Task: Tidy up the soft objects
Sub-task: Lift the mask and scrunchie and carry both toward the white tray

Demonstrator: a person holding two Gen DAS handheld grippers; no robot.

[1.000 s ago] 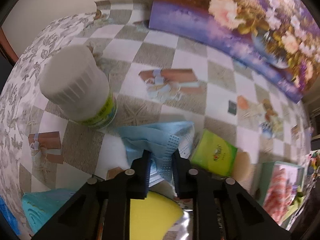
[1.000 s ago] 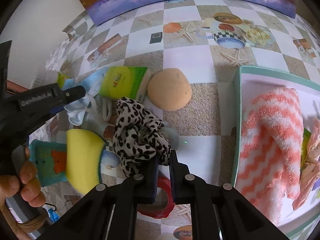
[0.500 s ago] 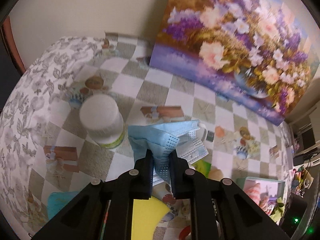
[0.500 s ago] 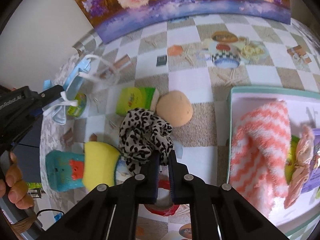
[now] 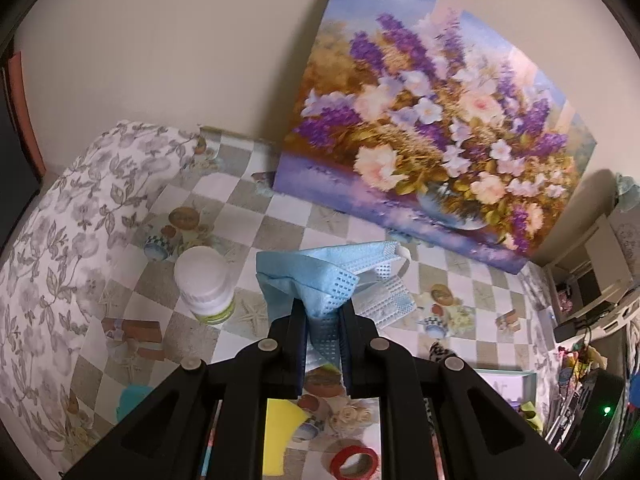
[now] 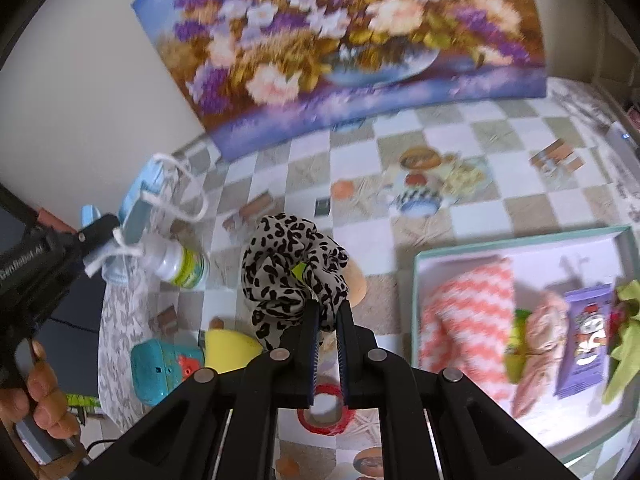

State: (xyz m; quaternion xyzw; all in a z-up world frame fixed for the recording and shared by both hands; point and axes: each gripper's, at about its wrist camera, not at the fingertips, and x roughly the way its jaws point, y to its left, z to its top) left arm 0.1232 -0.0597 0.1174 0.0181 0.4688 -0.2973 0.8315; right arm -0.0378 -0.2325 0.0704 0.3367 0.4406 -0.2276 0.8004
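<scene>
Left hand-held gripper [image 5: 323, 320]: clamped on the blue face mask [image 5: 316, 276], which hangs clear above the bench [image 5: 280, 216].
Right hand-held gripper [image 6: 328, 312]: pinching the leopard-print scrunchie [image 6: 288, 272], held up off the bench.
Tray [image 6: 520, 240]: at the right, holding a coral-striped towel [image 6: 468, 320].
On the bench: white-capped bottle [image 5: 204, 284], yellow sponge [image 6: 228, 350], red tape roll [image 6: 326, 412].
</scene>
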